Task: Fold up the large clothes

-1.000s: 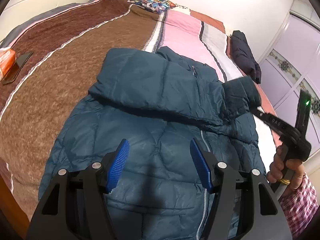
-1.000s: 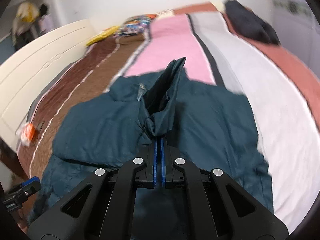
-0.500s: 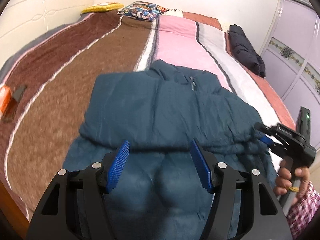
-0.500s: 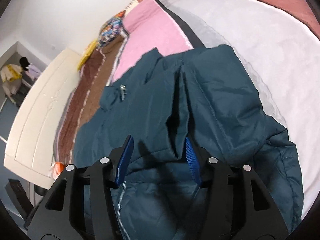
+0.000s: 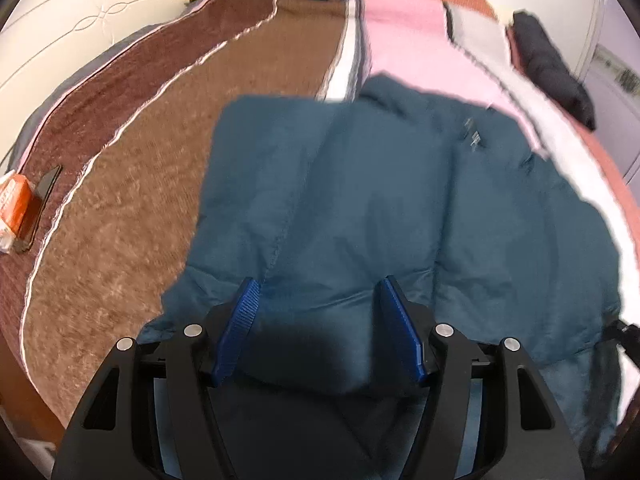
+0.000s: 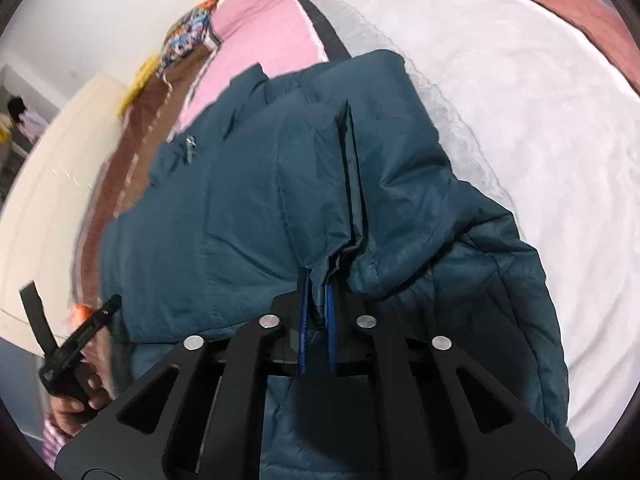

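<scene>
With my right gripper (image 6: 316,300) pinching narrow on the jacket (image 5: 380,200) at lower centre and my left gripper (image 5: 318,320) wide, empty, I should lift both sides evenly.

— What's the garment?
— A dark teal puffer jacket (image 5: 360,200), quilted, zip pull showing near its collar.
— Its pose?
— Spread across the frame's centre, both sleeves folded over its front.
</scene>
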The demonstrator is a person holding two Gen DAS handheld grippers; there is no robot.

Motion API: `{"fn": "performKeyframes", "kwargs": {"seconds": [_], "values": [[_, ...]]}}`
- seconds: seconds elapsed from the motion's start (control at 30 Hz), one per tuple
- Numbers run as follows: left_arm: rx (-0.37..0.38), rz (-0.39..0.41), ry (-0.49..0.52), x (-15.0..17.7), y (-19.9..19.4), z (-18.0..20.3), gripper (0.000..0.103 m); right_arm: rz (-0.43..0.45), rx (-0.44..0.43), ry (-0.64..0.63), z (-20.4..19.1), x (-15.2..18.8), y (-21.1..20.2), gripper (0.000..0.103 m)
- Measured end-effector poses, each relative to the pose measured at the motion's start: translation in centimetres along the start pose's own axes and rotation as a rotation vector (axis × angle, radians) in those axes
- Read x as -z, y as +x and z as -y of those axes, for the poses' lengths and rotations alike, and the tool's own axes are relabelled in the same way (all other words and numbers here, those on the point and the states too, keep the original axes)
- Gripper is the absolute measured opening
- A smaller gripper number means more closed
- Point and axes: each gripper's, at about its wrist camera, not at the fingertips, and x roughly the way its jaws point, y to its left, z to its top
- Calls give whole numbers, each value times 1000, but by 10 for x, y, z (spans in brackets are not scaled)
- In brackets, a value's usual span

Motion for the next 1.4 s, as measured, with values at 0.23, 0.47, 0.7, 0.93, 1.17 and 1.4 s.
{"fn": "performKeyframes", "kwargs": {"seconds": [0.23, 0.47, 0.7, 0.93, 1.17, 1.4], "values": [[65, 36, -23, 0, -36, -13, 62, 31, 14, -47, -4, 2, -20, 23], [81, 23, -41, 43, -85, -53, 62, 38, 39, -90, 21, 30, -76, 28], [72, -57, -87, 99, -115, -89, 62, -14, 99, -109, 44, 68, -115, 28], [60, -108, -95, 146, -138, -101, 62, -93, 85, -104, 52, 108, -130, 29], [47, -159, -96, 182, -152, -105, 62, -147, 92, -127, 53, 146, -140, 29], [32, -199, -99, 204, -157, -113, 63, -151, 103, -119, 59, 164, -160, 29]]}}
